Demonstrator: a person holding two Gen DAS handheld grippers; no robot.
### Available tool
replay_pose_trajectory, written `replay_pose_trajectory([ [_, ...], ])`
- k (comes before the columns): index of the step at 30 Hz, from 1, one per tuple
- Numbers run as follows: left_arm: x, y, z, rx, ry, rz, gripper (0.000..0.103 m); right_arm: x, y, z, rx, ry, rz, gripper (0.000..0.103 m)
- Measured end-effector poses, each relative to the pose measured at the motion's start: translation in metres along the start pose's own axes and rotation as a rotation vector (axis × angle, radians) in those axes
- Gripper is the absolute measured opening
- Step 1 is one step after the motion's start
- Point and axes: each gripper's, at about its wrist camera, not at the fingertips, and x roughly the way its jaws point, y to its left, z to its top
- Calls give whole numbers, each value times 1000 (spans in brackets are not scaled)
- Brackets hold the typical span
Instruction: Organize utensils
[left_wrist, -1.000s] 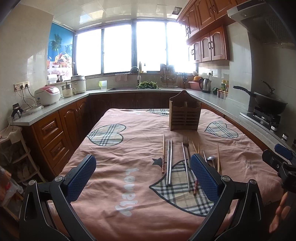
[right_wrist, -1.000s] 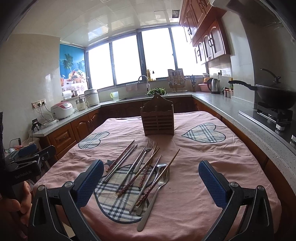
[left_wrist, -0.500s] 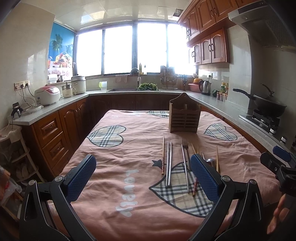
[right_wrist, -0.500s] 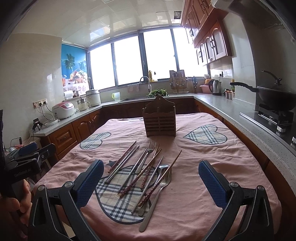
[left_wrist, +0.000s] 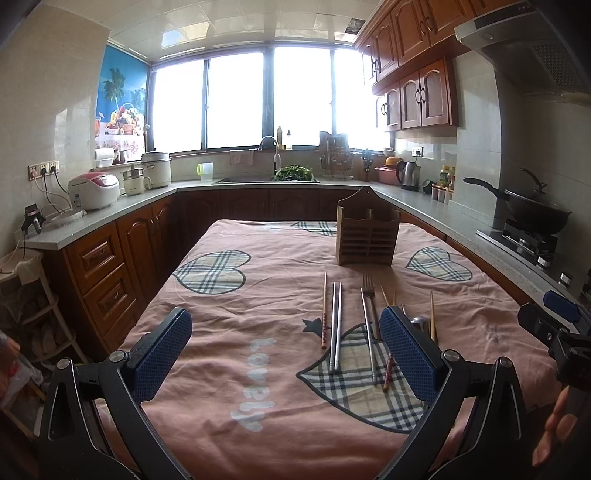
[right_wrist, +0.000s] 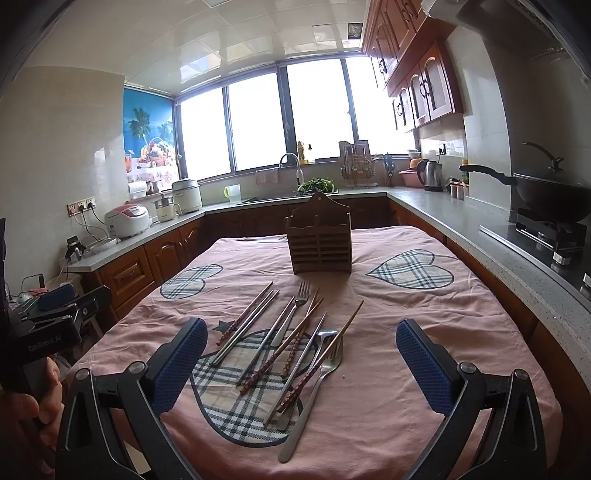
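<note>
A slatted wooden utensil holder (left_wrist: 367, 236) (right_wrist: 320, 243) stands upright on the pink tablecloth at the far middle. In front of it lie several utensils: steel chopsticks (left_wrist: 337, 325) (right_wrist: 245, 328), wooden chopsticks (left_wrist: 324, 310) (right_wrist: 295, 343), forks (left_wrist: 367, 317) (right_wrist: 314, 387) and a spoon (right_wrist: 325, 338). My left gripper (left_wrist: 286, 354) hovers open over the near cloth, its right finger covering part of the pile. My right gripper (right_wrist: 301, 362) is open too, above the near end of the utensils, holding nothing.
Wooden cabinets and a grey counter (left_wrist: 110, 218) ring the table, with rice cookers (left_wrist: 94, 190) at the left, a sink (left_wrist: 266, 179) by the window and a black wok (right_wrist: 550, 194) on the stove at the right. A hand (right_wrist: 33, 406) holds the other gripper's handle.
Both views have shifted only a little; the table and utensils sit slightly lower and farther in frame. Nothing on the cloth has moved and both grippers stay open.
</note>
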Motion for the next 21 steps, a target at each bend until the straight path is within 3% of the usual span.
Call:
replay_pose_trajectory([
  [21, 11, 2, -3, -5, 25, 0, 103, 5, 0, 0, -4, 8, 6, 103],
])
